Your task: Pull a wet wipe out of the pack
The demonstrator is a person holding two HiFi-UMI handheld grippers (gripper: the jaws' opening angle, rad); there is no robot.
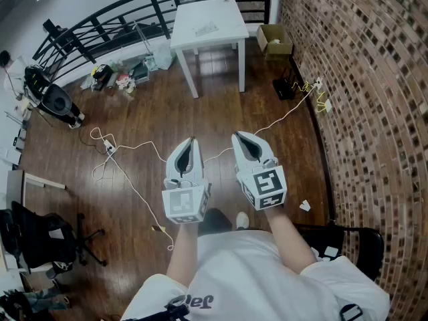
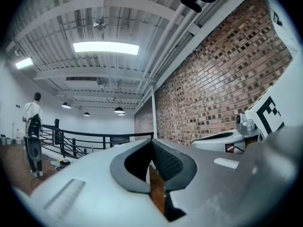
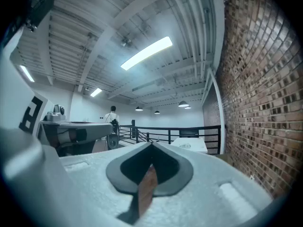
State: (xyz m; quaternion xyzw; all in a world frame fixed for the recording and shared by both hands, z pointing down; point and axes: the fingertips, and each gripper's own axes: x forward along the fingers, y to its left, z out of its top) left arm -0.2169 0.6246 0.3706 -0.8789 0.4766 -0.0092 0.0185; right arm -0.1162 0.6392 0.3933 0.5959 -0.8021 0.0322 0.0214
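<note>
Task not yet under way; both grippers were held level in front of the person, over bare wood floor (image 1: 134, 132).

Left gripper (image 1: 191, 142): jaws together at the tips, nothing between them. Its own view showed only a sliver of floor behind the closed pads.

Right gripper (image 1: 239, 139): jaws likewise closed and empty. The two grippers sat side by side, near each other but apart.

Pack: a small flat light item (image 1: 205, 29) lay on the white table (image 1: 224, 12) ahead. It was probably the wipe pack, but too small to confirm. No wipe could be seen standing out of it.

Key relation: the table stood well apart from both grippers, straight ahead along the way the jaws pointed, with open floor and loose cables (image 1: 134, 146) between. In the head view the item lay closer to the left gripper's line than the right's. The difference was slight, and neither hand was clearly nearer. Its long axis seemed to slant across the tabletop, but this was not certain.

Judgement: the person must walk up to the table before any reach. The jaws must open before a grip.

Brick wall (image 1: 361, 79) ran along the right.
</note>
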